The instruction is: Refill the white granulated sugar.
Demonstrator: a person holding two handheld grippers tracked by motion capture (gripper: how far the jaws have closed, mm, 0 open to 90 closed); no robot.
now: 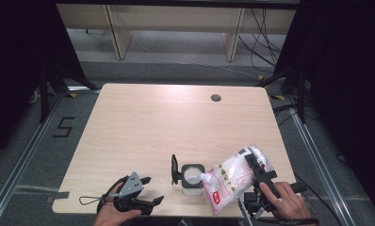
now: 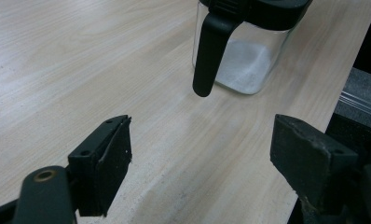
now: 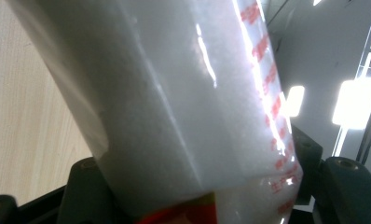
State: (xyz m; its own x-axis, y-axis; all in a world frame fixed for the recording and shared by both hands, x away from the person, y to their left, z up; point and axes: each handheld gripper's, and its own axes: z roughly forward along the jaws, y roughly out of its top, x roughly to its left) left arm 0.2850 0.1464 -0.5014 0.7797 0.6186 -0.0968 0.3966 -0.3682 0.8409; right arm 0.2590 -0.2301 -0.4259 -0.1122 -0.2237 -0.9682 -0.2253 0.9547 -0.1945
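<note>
Soft white plastic refill pouch with red print [image 1: 235,176], clamped in the right claw [image 1: 257,170], tilts its spout over the clear square jar with black lid [image 1: 192,177] at the wooden counter's [image 1: 152,122] near edge. It looks floppy and shifting; gripping mid-body suits. The left claw [image 2: 200,154] gapes empty.

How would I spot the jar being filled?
On the wooden table, look along the near edge, between the two hands. The jar is clear and square with a black rim and flipped-open lid, a white spouted pouch tipped over it.
</note>
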